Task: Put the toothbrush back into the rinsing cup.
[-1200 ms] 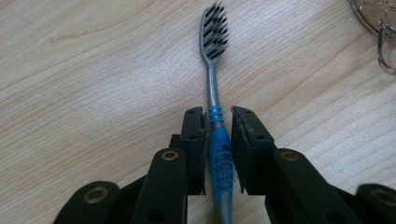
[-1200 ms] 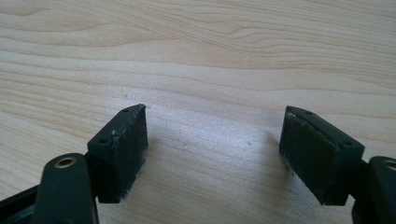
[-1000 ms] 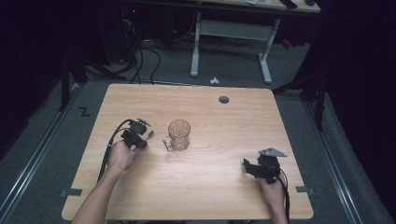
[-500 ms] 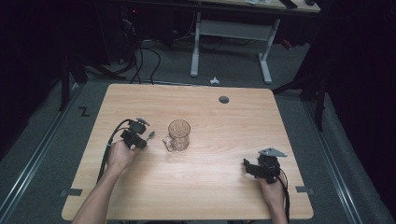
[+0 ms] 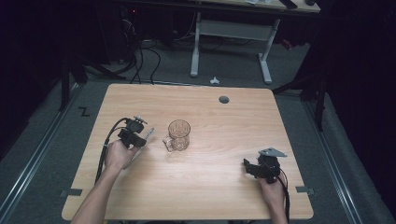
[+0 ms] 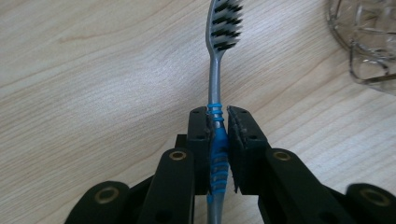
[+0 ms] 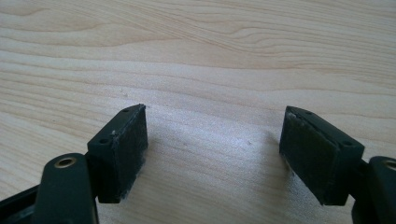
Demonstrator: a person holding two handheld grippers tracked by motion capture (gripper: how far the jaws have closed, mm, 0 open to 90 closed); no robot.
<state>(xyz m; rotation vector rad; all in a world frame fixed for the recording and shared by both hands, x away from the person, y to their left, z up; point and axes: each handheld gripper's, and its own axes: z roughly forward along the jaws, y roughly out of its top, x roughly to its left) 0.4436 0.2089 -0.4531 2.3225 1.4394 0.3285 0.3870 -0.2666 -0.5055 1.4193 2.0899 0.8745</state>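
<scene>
So the wooden table [image 5: 210, 186] carries a glass mug [image 5: 179, 136]. Just left of it, the left gripper [image 6: 218, 122] has just finished closing and now pinches the toothbrush [image 6: 216, 70] handle, so lifting toward the mug looks next. Right gripper [image 7: 215, 154] sits spread wide, holding nothing.

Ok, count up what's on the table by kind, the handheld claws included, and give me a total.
Toothbrush, grey handle with blue grip: 1
Clear glass mug: 1
Handheld claws: 2, the left claw shut on the toothbrush, the right claw open with nothing between its jaws
Total: 4
</scene>
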